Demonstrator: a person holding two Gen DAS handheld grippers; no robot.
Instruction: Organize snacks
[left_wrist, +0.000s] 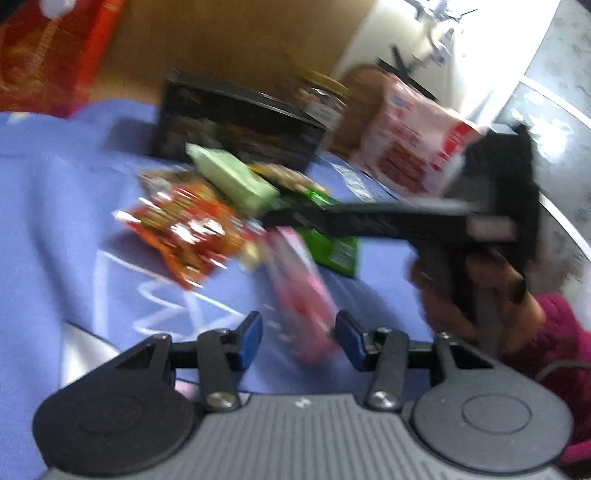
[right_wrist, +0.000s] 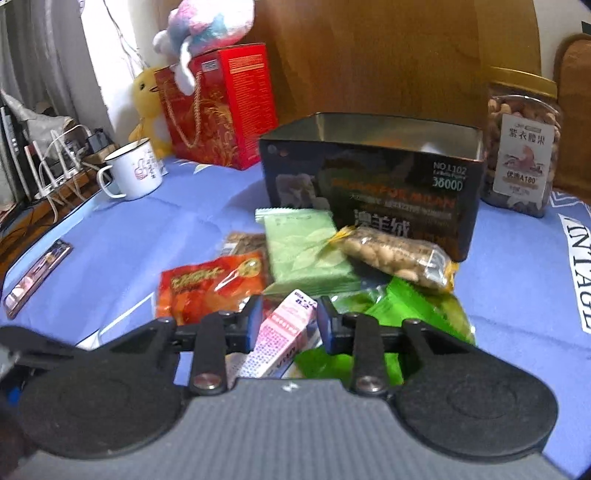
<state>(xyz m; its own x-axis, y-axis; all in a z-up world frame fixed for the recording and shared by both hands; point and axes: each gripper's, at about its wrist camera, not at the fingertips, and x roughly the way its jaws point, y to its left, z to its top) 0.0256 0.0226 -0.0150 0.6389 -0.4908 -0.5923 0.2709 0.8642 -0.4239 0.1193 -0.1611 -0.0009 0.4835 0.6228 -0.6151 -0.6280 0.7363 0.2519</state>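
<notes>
Risk: right gripper (right_wrist: 284, 319) pinches pink carton (right_wrist: 275, 332) near its end; could twist loose en route to tin (right_wrist: 373, 170); left gripper (left_wrist: 299, 339) spread, empty.

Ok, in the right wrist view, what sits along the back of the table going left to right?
White mug → red gift box → open black tin → nut jar with the gold lid.

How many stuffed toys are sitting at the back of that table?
2. A yellow duck plush stands left of the red gift box, behind the white mug. A pink-and-blue plush sits on top of the box. Others may be hidden behind it.
</notes>
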